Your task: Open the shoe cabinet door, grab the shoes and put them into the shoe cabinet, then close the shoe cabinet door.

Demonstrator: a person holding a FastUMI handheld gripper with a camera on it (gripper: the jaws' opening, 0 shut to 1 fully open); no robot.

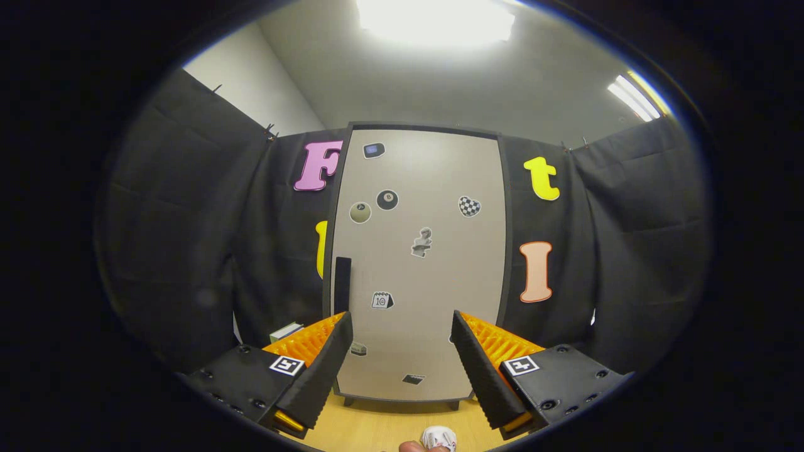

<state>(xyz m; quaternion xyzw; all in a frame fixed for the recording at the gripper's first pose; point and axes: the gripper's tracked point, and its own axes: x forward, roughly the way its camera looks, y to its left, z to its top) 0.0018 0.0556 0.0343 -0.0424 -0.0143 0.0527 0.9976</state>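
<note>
Facing the closed shoe cabinet door (pixel 419 263) (stickers dot it), the gripper (pixel 402 326) holds its fingers apart, its dark handle (pixel 342 284) beyond them.

Below my claw (pixel 402 370), whose fingers stand spread wide with nothing between them, a light wooden floor (pixel 370 430) runs back to the booth's dark cloth. The shoe cabinet (pixel 418 263) stands directly on that floor, just beyond my fingers, on short dark feet, its pale door shut and dotted with stickers. Nearer me, low between my fingers, a small white crumpled-looking thing (pixel 438 437) lies on the floor; I cannot tell what it is. A fingertip (pixel 411 447) shows just beside it.
</note>
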